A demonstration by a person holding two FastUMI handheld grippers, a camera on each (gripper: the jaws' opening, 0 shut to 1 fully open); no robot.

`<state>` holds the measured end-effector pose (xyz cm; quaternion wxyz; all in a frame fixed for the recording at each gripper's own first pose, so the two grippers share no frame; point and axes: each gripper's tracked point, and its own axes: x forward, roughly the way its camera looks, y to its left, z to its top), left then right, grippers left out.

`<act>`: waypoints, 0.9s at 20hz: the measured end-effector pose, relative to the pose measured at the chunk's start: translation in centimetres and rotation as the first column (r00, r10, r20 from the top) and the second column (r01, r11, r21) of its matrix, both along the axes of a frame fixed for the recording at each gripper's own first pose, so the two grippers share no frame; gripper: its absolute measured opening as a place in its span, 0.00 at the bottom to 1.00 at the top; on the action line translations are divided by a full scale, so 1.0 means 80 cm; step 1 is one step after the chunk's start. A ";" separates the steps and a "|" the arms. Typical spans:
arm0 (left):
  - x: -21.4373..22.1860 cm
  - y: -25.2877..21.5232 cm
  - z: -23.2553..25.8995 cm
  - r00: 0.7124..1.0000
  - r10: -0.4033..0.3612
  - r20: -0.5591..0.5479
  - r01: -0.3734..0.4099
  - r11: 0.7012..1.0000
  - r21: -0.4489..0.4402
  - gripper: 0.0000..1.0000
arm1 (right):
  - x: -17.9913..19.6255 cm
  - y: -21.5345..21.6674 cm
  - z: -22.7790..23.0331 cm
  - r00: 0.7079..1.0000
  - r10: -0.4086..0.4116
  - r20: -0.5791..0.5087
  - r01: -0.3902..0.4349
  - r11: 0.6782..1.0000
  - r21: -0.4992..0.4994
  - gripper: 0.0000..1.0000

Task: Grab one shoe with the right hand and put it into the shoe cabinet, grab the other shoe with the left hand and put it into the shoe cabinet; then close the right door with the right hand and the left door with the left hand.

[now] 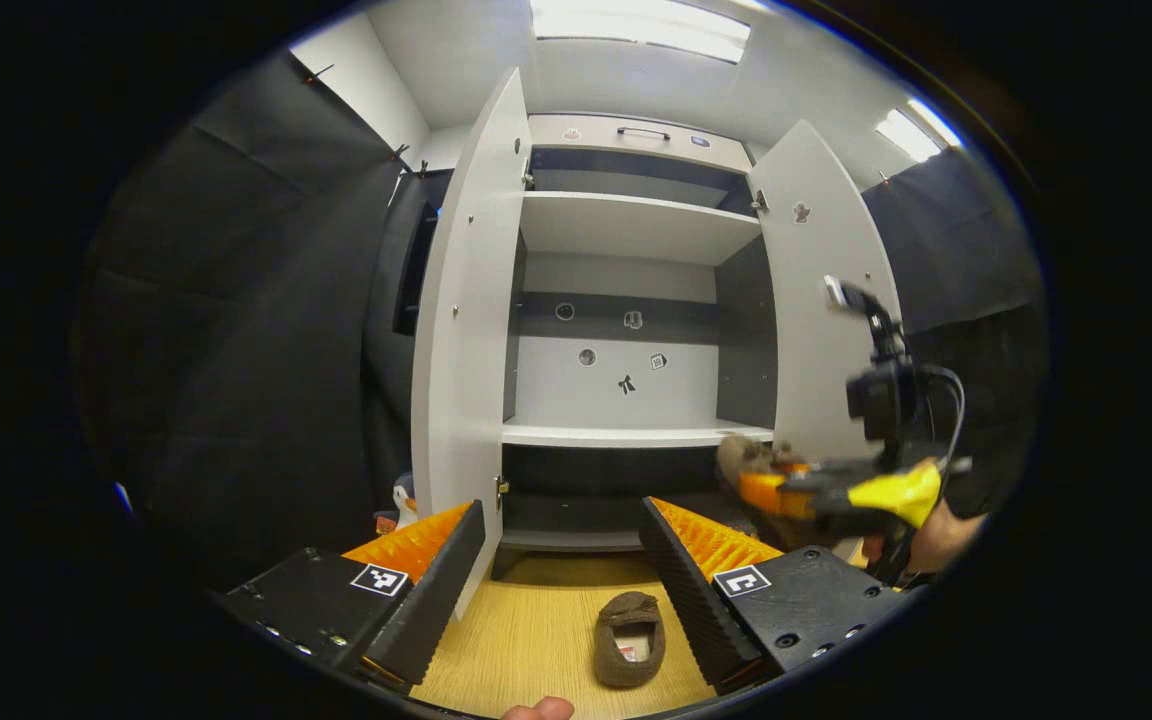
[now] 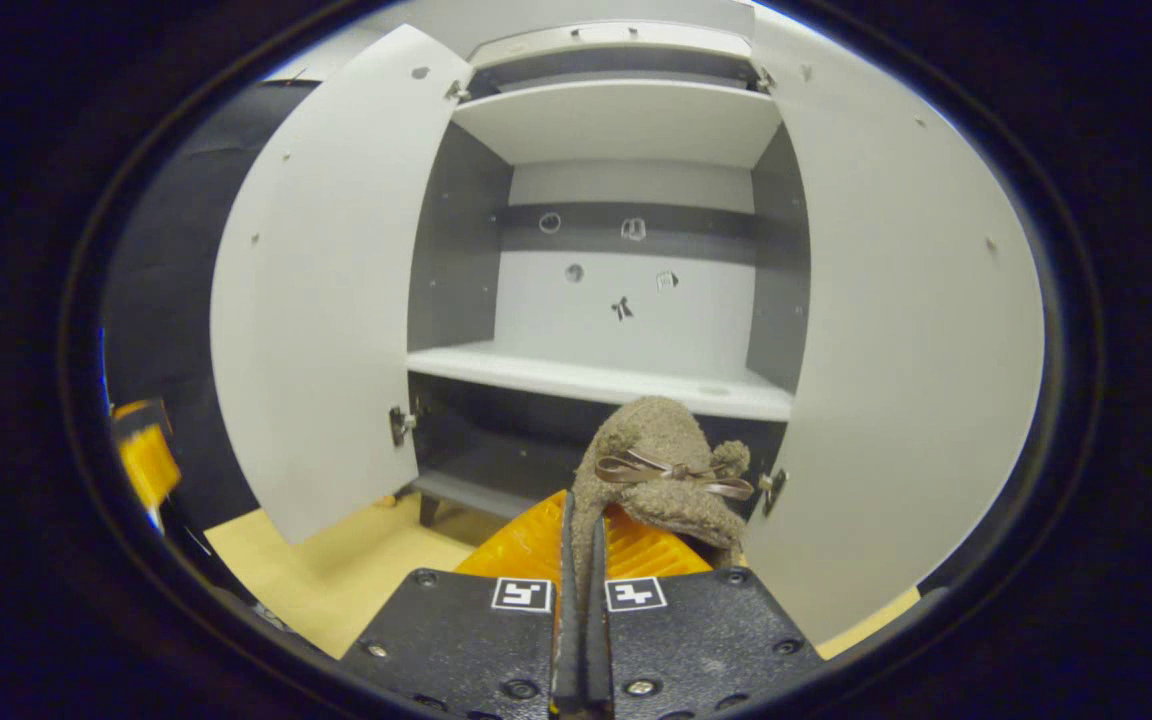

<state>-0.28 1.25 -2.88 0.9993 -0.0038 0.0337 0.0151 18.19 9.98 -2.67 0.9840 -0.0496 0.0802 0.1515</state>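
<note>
- Left gripper view: spread wide and empty, the left gripper [image 1: 561, 570] hovered over the second shoe [image 1: 628, 636] lying on the wooden floor [image 1: 516, 650] before the open shoe cabinet [image 1: 626, 435].
- Right gripper view: clamped fingers of the right gripper [image 2: 581, 560] pinched the first shoe [image 2: 656, 470] by its edge near the right door [image 2: 896, 350]; so thin a hold could let it slip short of the shelf.

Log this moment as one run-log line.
right claw: shut on brown slipper, carried toward cabinet | left claw: open, above second slipper on floor | cabinet doors: both open
</note>
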 end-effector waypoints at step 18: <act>-0.002 0.017 -0.015 0.998 0.042 -0.035 -0.041 0.999 0.030 0.95 | 0.360 0.003 0.037 0.950 -0.214 -0.226 0.154 0.954 -0.258 0.07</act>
